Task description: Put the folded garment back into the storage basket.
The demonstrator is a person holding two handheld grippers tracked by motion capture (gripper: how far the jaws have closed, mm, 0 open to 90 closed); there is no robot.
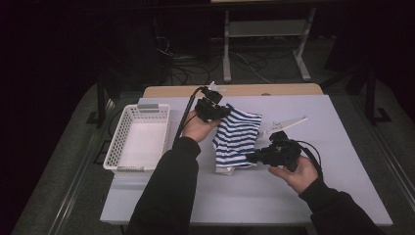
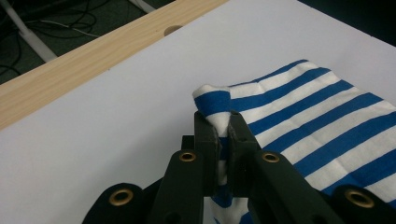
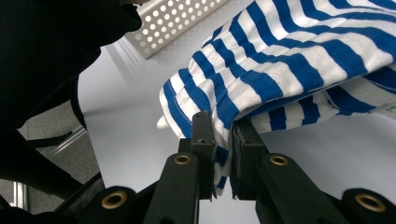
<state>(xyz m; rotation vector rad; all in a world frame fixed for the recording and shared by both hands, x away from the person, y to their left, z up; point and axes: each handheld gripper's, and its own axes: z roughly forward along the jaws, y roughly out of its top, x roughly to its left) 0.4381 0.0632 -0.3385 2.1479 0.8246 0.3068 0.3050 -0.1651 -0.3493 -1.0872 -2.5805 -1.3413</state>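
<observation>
Surface: white rectangular table top (image 1: 313, 196), dark room beyond.
Right gripper (image 1: 255, 156): jaws pinching near edge of cloth.
Cloth: blue-and-white striped soft fabric garment (image 1: 240, 134), mid-table, part folded.
Handling: judged light, limp; hold at hems or corners.
Left gripper (image 1: 226, 111): jaws pinching far corner.
Basket: white perforated plastic basket (image 1: 113, 147), left edge.

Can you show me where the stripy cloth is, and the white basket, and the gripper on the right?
Stripy cloth (image 1: 238, 133), high view, on its striped middle.
White basket (image 1: 113, 147), high view, on its left wall.
Right gripper (image 3: 223, 128), right gripper view, between its fingertips, pinching the cloth.
</observation>
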